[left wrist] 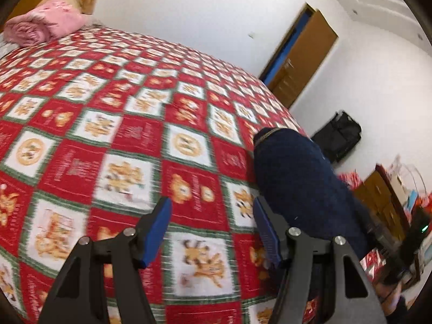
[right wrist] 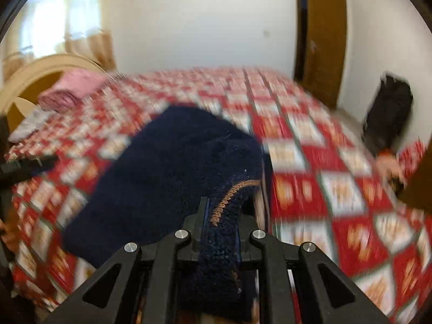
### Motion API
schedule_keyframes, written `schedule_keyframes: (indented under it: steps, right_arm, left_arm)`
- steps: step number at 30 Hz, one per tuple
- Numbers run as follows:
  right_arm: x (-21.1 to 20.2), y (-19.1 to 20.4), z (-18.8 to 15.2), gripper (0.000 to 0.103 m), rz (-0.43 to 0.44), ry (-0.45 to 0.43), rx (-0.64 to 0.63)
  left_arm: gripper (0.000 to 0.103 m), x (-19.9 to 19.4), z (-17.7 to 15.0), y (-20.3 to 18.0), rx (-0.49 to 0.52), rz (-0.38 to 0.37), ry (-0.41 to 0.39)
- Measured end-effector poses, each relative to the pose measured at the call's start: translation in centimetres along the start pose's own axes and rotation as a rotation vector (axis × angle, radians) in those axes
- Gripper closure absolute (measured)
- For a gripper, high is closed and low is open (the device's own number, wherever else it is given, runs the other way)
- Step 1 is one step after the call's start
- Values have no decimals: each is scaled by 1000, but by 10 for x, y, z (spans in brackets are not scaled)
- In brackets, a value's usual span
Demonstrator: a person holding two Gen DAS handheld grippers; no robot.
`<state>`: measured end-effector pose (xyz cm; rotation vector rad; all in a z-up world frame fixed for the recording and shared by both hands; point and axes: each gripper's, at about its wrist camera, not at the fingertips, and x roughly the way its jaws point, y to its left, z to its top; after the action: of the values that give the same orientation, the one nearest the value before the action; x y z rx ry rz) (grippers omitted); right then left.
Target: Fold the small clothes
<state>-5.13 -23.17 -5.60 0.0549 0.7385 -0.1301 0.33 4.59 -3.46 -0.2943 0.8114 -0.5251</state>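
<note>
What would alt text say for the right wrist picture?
The right claw is shut on the edge of a dark blue knitted garment, which drapes over a bed with a red checked quilt. Pink folded bedding lies near the headboard.

The right claw (right wrist: 220, 232) pinches a dark navy knit garment (right wrist: 167, 170) — orange trim at its edge — above the red checked bedspread (right wrist: 324, 167); everything is motion-blurred.
</note>
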Motion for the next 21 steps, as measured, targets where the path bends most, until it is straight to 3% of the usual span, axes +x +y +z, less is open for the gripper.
schedule_keyframes:
  steps: [5,7,9,12,14,15,19,21]
  right_arm:
    - [7,-9,-4,86,32,-5,51]
    - [9,-25,0,78,79,34,129]
    - [2,-43,1,78,157,60,251]
    - [-23,-66,12,78,187,-16,381]
    - [-46,-66,31,78,144,-127,333]
    - [-48,-56,43,78,159,-141,271]
    - [-18,-5,85,78,224,-99,101]
    - [23,17,104,78,243,-31,71]
  left_arm:
    - [38,23,-14,-37,79,-31,80]
    - [38,25,-19,-47,113,-38,95]
    - [38,24,-21,-53,131,-44,100]
    - [38,21,-20,-54,148,-37,87]
    - [38,22,-17,-56,151,-34,81]
    - [38,24,-14,-59,155,-31,77]
    - [38,36,-5,-78,152,-28,63]
    - [37,45,-8,-89,156,-28,76]
